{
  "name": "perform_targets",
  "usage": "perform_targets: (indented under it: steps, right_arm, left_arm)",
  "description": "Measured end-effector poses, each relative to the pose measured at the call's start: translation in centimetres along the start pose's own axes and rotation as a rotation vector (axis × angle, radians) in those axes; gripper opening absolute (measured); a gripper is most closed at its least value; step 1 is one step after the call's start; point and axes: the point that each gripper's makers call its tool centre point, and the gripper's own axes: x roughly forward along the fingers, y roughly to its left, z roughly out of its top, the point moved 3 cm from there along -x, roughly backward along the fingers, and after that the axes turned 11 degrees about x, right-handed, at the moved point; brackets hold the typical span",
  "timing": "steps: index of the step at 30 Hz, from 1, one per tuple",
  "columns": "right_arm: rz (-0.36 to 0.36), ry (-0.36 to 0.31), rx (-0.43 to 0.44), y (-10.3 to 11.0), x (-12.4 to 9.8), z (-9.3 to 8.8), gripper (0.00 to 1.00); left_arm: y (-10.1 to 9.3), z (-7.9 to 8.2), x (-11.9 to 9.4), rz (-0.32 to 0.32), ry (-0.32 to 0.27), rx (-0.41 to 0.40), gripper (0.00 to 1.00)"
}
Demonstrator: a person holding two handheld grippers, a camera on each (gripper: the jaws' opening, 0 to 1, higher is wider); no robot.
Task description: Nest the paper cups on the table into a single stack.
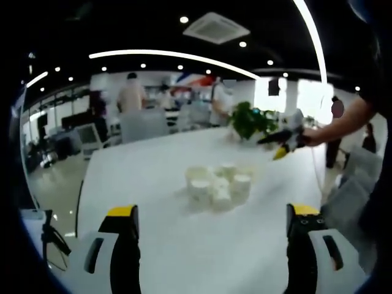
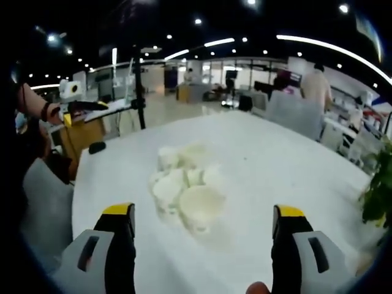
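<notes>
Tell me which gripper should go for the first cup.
Right, probably. Its open gripper sits close over the paper cups; the left gripper, also open, views the cluster farther off.

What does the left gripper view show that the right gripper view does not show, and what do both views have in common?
Left gripper view alone: people standing at desks beyond the far end of the table, and a monitor at the left.

Right gripper view alone: a dark tripod stand on the floor and a wooden cabinet beside the table.

Shared: the white table, the cluster of paper cups on it, a green plant, and open tongs on both the left gripper and the right gripper, holding nothing.
</notes>
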Motion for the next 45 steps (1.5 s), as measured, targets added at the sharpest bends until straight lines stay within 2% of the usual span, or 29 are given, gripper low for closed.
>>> perform_targets:
  steps: [15, 20, 27, 35, 38, 45]
  right_arm:
    - [0.056, 0.029, -0.024, -0.6, 3.1, -0.1, 0.86]
    - [0.077, 0.039, -0.030, -0.4, 4.0, -0.3, 0.84]
    - [0.105, 0.060, -0.067, -0.1, 5.1, -0.8, 0.76]
    - [0.116, 0.119, -0.138, -0.3, 6.3, -1.7, 0.67]
    - [0.121, 0.119, -0.127, -0.3, 6.6, -1.5, 0.66]
    - [0.130, 0.156, -0.167, -0.2, 7.4, -2.1, 0.63]
  left_arm:
    - [-1.0, -0.2, -0.2, 0.029, 0.015, -0.020, 1.00]
    - [-1.7, -0.4, -0.4, 0.018, 0.025, -0.023, 1.00]
    - [-2.0, -0.4, -1.0, 0.037, 0.032, -0.023, 1.00]
    - [-2.2, -0.7, -1.9, 0.055, 0.038, -0.030, 0.99]
    - [-2.4, -0.8, -2.1, 0.056, 0.041, -0.028, 0.99]
    - [-2.3, -0.9, -2.2, 0.069, 0.039, -0.031, 0.98]
